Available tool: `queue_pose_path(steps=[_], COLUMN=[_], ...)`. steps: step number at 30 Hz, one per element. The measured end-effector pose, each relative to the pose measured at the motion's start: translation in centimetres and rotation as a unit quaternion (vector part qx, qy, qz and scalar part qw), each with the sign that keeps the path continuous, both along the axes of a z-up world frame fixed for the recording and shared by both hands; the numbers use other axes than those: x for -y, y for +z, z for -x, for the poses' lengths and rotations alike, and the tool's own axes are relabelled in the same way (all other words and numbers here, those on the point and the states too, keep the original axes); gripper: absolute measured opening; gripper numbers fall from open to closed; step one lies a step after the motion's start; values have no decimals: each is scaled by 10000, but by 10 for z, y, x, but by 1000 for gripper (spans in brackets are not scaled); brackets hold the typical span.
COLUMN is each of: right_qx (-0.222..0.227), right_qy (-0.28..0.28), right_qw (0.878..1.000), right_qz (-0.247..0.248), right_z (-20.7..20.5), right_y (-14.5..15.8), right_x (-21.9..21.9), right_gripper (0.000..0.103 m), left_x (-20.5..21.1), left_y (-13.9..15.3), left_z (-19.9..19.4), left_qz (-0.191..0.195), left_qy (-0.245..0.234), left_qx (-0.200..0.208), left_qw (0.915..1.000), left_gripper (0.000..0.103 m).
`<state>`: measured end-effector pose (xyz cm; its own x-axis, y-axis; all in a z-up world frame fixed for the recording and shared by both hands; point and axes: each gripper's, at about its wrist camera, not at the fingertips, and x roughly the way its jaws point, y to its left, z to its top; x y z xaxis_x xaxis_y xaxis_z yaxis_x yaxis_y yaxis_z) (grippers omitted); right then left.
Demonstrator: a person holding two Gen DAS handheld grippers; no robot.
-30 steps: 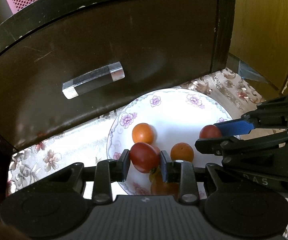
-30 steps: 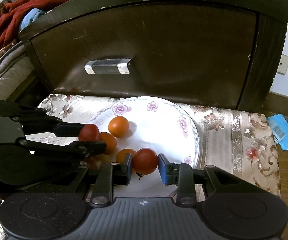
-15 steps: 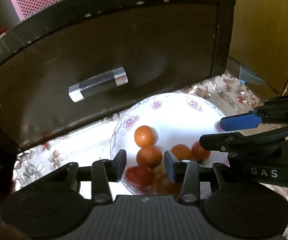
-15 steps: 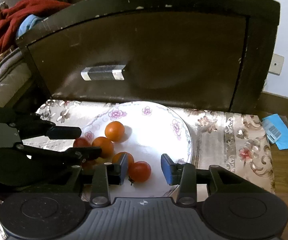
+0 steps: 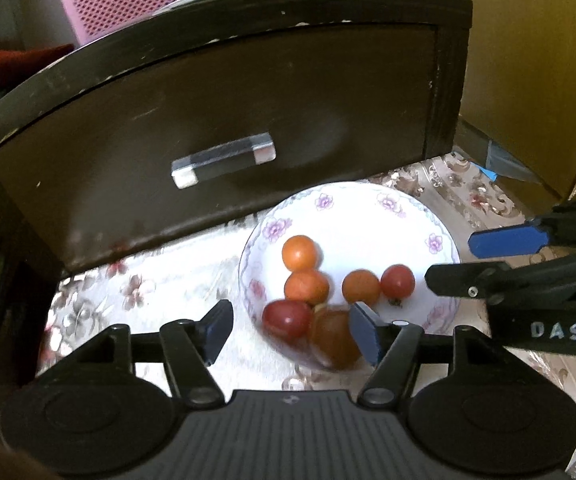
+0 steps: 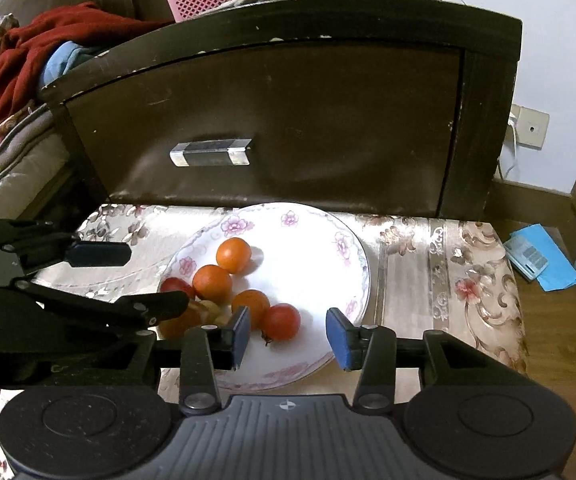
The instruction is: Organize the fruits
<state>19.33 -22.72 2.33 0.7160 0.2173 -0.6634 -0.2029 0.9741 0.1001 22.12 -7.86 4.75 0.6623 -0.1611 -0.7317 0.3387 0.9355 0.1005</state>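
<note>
both grippers, left (image 5: 290, 330) and right (image 6: 288, 334), gape over round glossy tomatoes (image 6: 281, 321) on the plate (image 6: 320, 236).

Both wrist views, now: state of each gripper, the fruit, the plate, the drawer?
left gripper: open, holding nothing
right gripper: open, holding nothing
red tomato: resting on plate, free of the gripper
plate: upright on cloth, holds all the fruit
drawer: shut

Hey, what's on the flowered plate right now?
The flowered plate holds small round fruits: three orange and two red show clearly. One darker piece near the front is blurred and partly covered by the left tool, so what it is cannot be told.
</note>
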Motion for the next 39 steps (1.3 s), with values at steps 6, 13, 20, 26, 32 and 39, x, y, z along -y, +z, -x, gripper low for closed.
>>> queue_pose_path(steps=[6, 13, 20, 26, 32, 39], right_qx=[79, 28, -30, -133, -202, -263], right_qy=[-2, 28, -38, -28, -57, -48], right_qw=[10000, 10000, 9998, 9997, 9996, 9994], right_qz=[-45, -42, -175, -226, -198, -227], right_z=[18, 39, 65, 92, 118, 146], right_y=[7, 7, 7, 1, -3, -6], right_x=[-3, -11, -14, -21, -23, -28], right_gripper=[39, 44, 48, 48, 48, 49], left_x=[-11, -23, -35, -42, -52, -63], left_y=[2, 3, -2, -5, -4, -6], left_z=[18, 40, 67, 100, 127, 152], left_qz=[24, 56, 91, 84, 241, 382], left_qy=[213, 431, 671, 784, 994, 1197], left_qx=[17, 24, -110, -188, -197, -252], left_qw=[9998, 9991, 9976, 9967, 9946, 9918], left_gripper=[79, 92, 101, 103, 103, 103])
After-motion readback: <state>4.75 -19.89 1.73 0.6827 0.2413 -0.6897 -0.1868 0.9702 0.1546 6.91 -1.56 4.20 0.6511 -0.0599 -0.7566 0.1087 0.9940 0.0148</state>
